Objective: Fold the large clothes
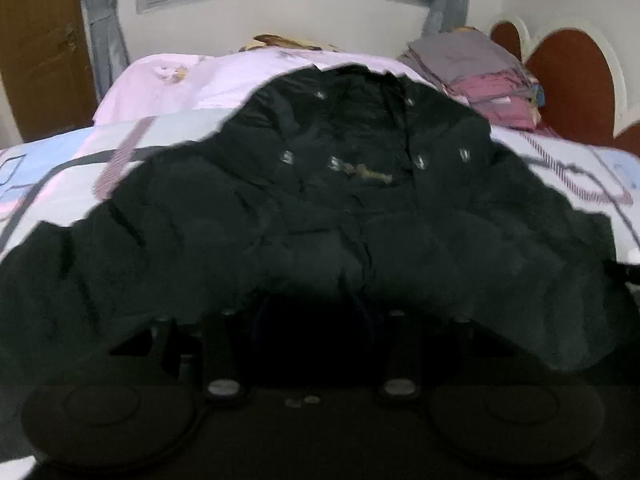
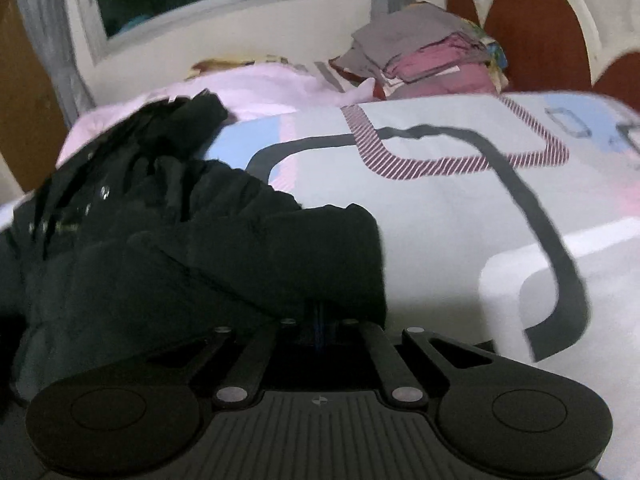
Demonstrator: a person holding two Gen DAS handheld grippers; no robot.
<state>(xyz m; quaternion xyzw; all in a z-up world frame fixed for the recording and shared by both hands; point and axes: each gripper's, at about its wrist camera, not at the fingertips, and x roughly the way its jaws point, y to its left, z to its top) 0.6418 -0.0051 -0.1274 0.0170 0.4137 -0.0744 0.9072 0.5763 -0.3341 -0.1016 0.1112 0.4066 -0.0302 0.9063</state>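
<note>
A large black padded jacket with metal snaps lies spread on the bed, collar toward the far side. My left gripper is at its near hem in the middle; the dark cloth covers the fingers, which stand close together on the hem. In the right wrist view the jacket fills the left half. My right gripper is shut on the jacket's right near corner, the fingertips hidden under the cloth.
The bed has a white patterned cover with grey and striped lines. A pink blanket lies at the far side. A stack of folded clothes sits far right near the red headboard. A window is behind.
</note>
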